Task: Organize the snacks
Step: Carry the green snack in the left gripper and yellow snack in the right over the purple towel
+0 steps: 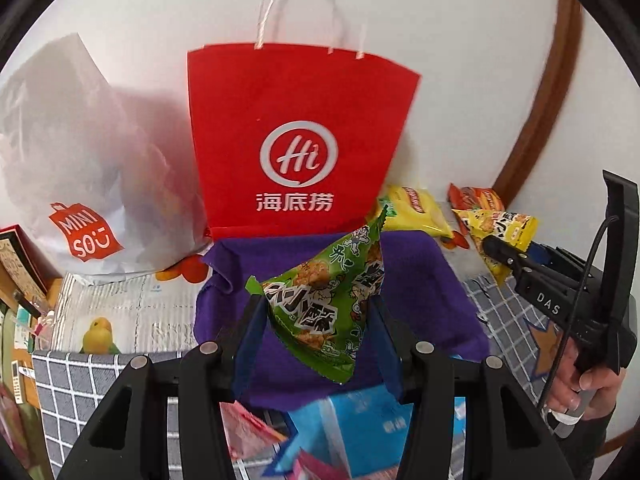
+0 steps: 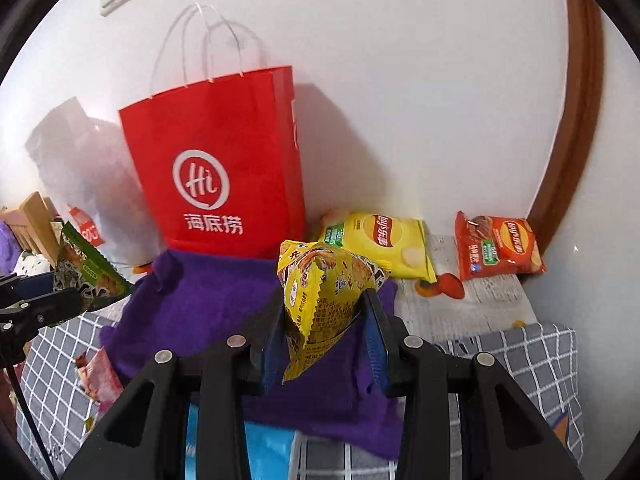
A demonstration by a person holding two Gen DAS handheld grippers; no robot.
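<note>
Green snack packet [image 1: 320,304] is pinched in the left gripper [image 1: 316,316] fingers above the purple cloth [image 1: 420,280]; the right gripper [image 2: 324,320] clamps a yellow packet [image 2: 320,300], seemingly above that cloth, near the red bag [image 2: 216,168].

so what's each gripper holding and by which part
The left gripper pinches the green snack packet across its lower body. The right gripper pinches the yellow snack packet across its middle.

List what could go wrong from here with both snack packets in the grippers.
1. The green packet is pinched by the left gripper near one edge and hangs tilted; it may slip.
2. The red paper bag stands unsupported in front; dropping the yellow packet in could tip it.
</note>
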